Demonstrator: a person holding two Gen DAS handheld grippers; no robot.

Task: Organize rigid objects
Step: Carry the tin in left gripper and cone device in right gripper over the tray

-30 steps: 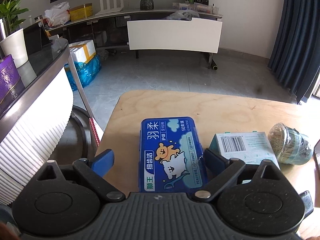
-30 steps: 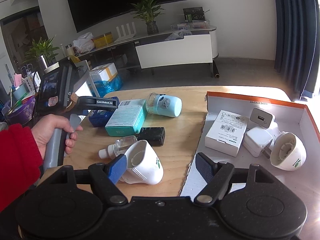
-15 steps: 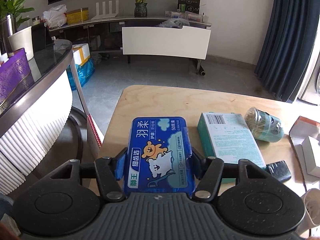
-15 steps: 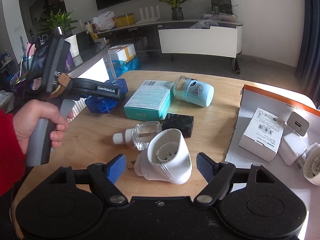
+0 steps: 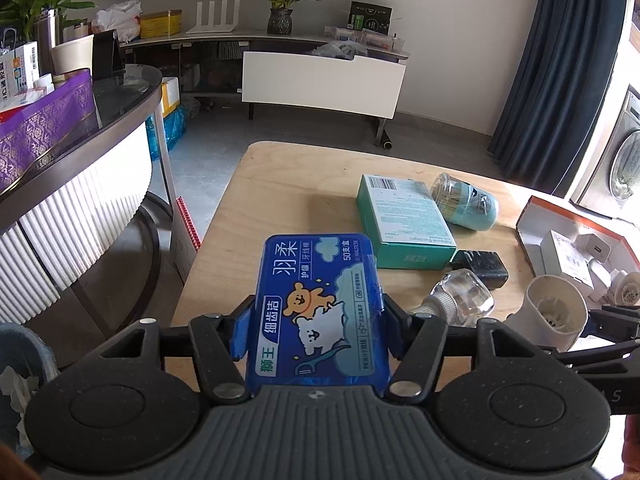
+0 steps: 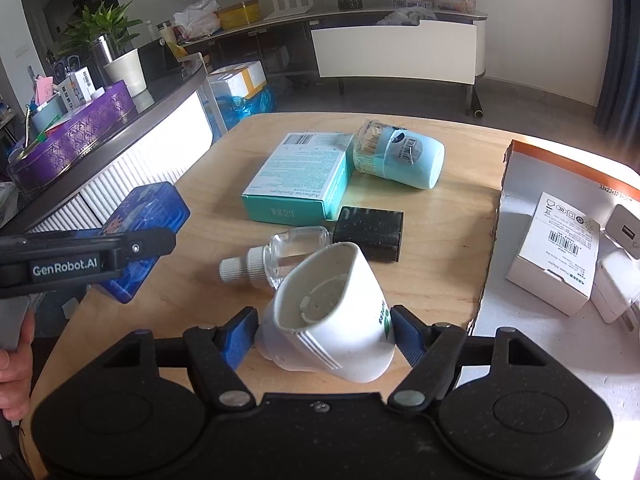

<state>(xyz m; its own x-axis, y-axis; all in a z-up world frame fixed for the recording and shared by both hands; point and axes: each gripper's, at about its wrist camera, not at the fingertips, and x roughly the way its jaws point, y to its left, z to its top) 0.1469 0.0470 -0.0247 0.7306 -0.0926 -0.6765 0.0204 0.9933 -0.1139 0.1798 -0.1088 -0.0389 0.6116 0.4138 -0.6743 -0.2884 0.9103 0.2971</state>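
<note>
The left gripper (image 5: 314, 330) is clamped on the blue floss-pick box (image 5: 320, 308), its pads pressing both long sides, and the box appears to be lifted off the wooden table (image 5: 288, 184) near its left edge. The jaws of the right gripper (image 6: 325, 334) have just been closing around the white plug-in diffuser (image 6: 332, 316); the pads sit at its sides, but a firm grip cannot be told.

The diffuser is round and tapered (a hard shape for flat pads), so it may slip or rotate out. It may also push the clear refill bottle (image 6: 280, 256) just behind it, which could roll into the black block (image 6: 370, 232).

The orange-rimmed tray (image 6: 520, 152) on the right already holds a white carton (image 6: 554, 256) and chargers; free room remains in its near part. The raised rim must be cleared first.
</note>
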